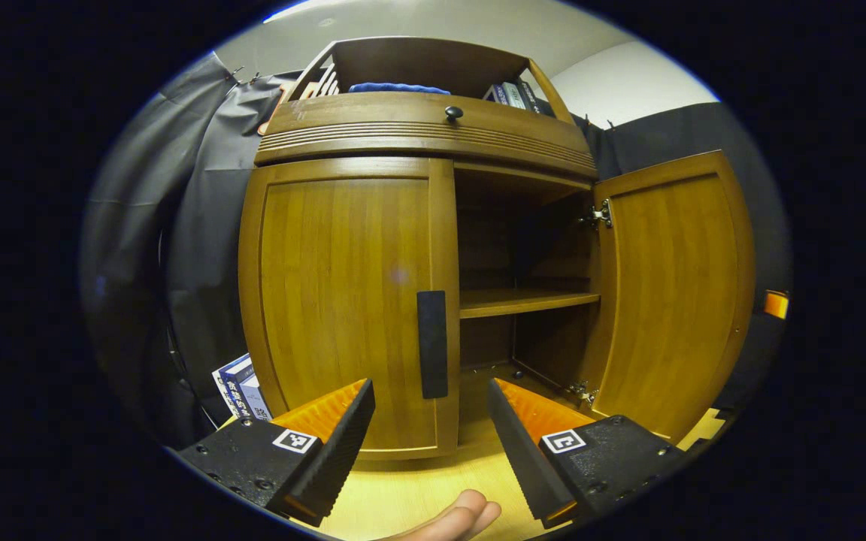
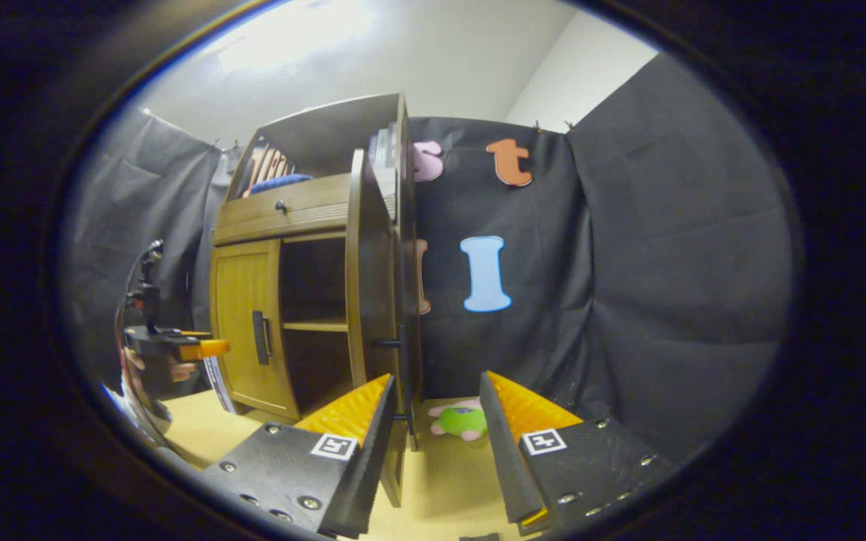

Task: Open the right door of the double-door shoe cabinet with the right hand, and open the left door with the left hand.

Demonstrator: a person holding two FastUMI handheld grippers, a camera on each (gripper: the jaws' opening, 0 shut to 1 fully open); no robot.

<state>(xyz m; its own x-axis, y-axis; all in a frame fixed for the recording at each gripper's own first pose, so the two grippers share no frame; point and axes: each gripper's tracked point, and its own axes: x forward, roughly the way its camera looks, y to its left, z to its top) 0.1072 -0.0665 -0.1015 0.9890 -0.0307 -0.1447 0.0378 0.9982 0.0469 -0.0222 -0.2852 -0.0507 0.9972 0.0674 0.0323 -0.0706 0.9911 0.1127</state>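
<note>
Facing the shoe cabinet (image 1: 418, 135), you have half the job done: the right door (image 1: 673, 293) stands swung wide at the right of the left gripper view, its hinges showing and the inner shelf (image 1: 527, 300) bare behind it. The left door (image 1: 343, 300) is shut, filling the middle of that view, with its dark handle (image 1: 432, 344) running upright along the door's right edge, just above the gap between your fingers.

Your left gripper (image 1: 431, 421) is spread wide at the bottom of the frame, gripping nothing, and the handle sits lined up between the two fingers but apart from them. By my reckoning, what is left is to bring it forward, close on that handle and pull the door out to the left.

In the right gripper view the open right door (image 2: 364, 270) is seen edge-on at centre, its own handle (image 2: 386, 343) sticking out towards the cloth wall. Your right gripper (image 2: 433, 428) is also spread open and empty at the bottom, just beside the door's lower edge; I cannot tell whether a finger touches it. At the left edge of that view your left gripper (image 2: 177, 346) hangs before the closed left door (image 2: 246, 330).

Farther out, a small plush toy (image 2: 461, 421) lies on the wooden floor (image 2: 448, 481) by the black cloth, and books (image 1: 241, 387) lean at the cabinet's lower left.
</note>
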